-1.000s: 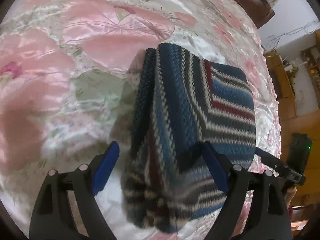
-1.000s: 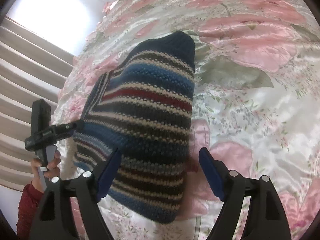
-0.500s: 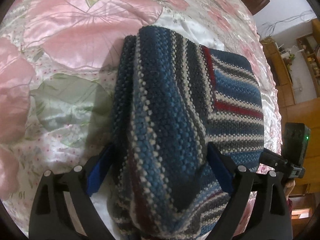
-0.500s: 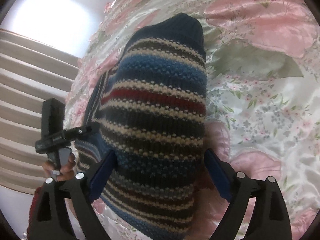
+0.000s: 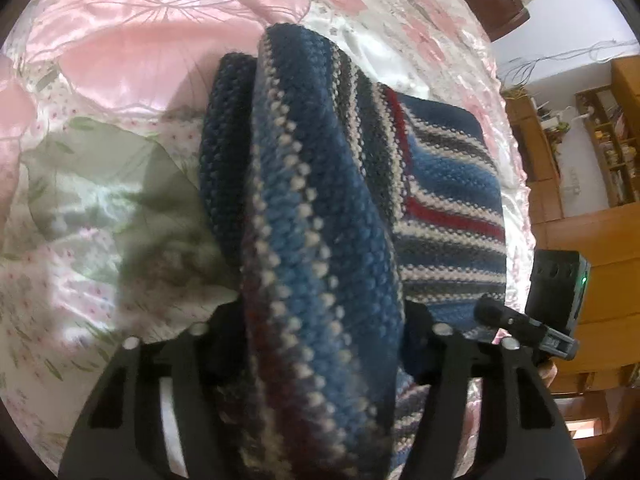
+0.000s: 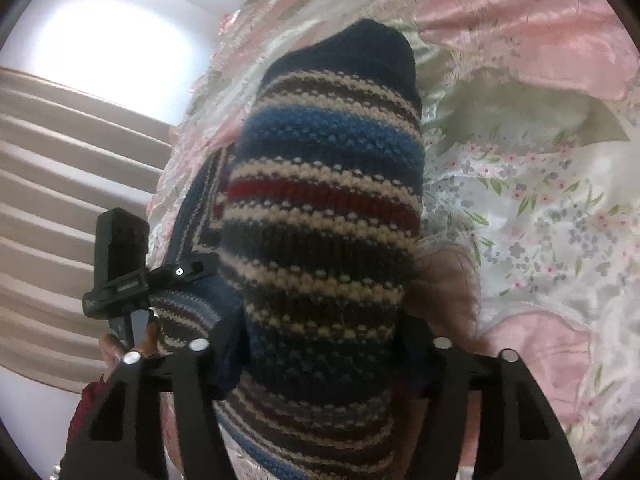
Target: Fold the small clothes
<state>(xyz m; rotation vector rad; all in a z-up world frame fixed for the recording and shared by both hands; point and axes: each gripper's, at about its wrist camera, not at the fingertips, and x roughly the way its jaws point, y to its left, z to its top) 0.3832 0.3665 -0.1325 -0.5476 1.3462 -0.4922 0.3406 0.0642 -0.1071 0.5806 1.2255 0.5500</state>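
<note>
The left gripper (image 5: 320, 332) and right gripper (image 6: 320, 344) each clamp a fold of the striped knit sweater (image 5: 440, 184), which lies bunched on a pink floral bedspread (image 5: 120, 60).

My left gripper (image 5: 320, 344): black plastic frame, silver screws, blue finger pads. My right gripper (image 6: 320, 360): same build, white lettering on its side. Sleeve (image 6: 86, 404): dark red knit.
</note>
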